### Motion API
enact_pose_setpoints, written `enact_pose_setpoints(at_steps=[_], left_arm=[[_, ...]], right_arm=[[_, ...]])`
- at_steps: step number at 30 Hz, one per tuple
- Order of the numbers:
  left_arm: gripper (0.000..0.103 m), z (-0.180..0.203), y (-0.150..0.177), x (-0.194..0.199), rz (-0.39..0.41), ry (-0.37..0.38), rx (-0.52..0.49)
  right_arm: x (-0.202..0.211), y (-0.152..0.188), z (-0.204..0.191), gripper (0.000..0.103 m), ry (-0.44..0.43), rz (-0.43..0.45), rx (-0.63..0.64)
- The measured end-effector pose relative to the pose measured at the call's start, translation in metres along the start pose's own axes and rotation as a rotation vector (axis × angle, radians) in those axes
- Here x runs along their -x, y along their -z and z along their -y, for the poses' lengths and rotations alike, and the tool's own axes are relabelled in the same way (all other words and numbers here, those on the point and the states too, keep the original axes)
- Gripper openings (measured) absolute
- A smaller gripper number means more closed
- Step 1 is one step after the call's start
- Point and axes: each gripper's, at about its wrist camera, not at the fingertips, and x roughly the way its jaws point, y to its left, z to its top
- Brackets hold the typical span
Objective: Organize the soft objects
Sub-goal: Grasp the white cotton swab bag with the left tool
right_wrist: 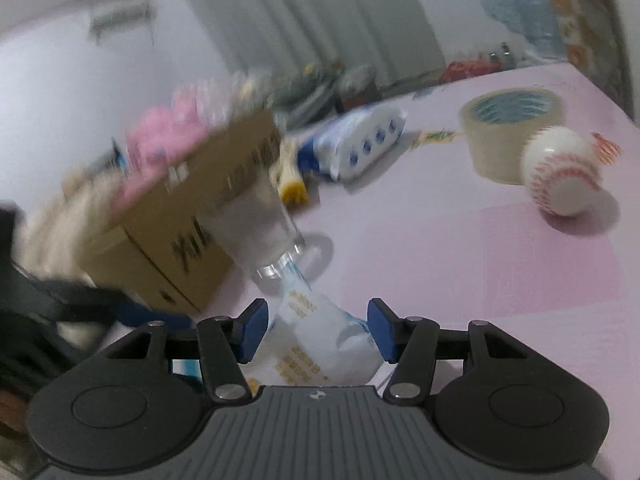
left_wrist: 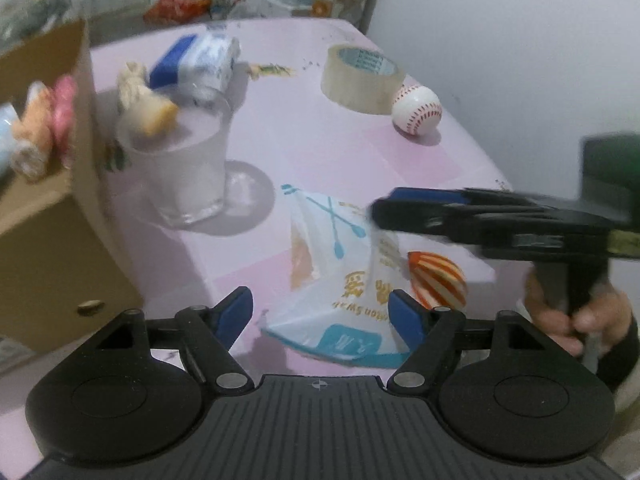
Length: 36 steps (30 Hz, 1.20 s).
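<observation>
So on the table [left_wrist: 328,136] we've got the cardboard box [left_wrist: 60,208] sitting at the left edge with a few plush things [left_wrist: 44,124] inside it. Just right of the box stands the glass [left_wrist: 180,168], and a small toy [left_wrist: 144,100] pokes up at its rim; we can't tell through the blur whether it's in the glass or behind it. Behind those lies the tissue pack [left_wrist: 200,60]. Far right at the back is the tape roll [left_wrist: 362,78], with the baseball [left_wrist: 417,110] right beside it, nearer us. Closest in, the plastic bag [left_wrist: 340,276] lies in front of the glass, and the striped ball [left_wrist: 438,282] is touching its right side.
</observation>
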Motion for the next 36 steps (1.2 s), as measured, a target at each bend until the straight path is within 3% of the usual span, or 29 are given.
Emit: enact_pose_setpoints(at_steps=[4, 9, 11, 15, 24, 36], left_arm=[[0.075, -0.006, -0.009, -0.016, -0.050, 0.063, 0.046], [0.082, -0.007, -0.018, -0.040, -0.116, 0.100, 0.054], [0.083, -0.004, -0.020, -0.043, -0.107, 0.110, 0.044], [0.083, 0.003, -0.019, -0.047, -0.104, 0.114, 0.014], [0.061, -0.003, -0.013, -0.041, -0.076, 0.160, 0.048], [0.032, 0.000, -0.004, -0.028, -0.010, 0.134, 0.042]], right_arm=[[0.028, 0.005, 0.010, 0.053, -0.006, 0.047, -0.131], [0.020, 0.016, 0.023, 0.053, -0.034, -0.043, -0.284], [0.011, 0.020, 0.026, 0.047, -0.031, -0.070, -0.315], [0.001, 0.022, 0.033, 0.045, -0.078, -0.081, -0.376], [-0.008, 0.022, 0.035, 0.041, -0.114, -0.075, -0.395], [-0.008, 0.025, 0.036, 0.040, -0.139, -0.054, -0.435]])
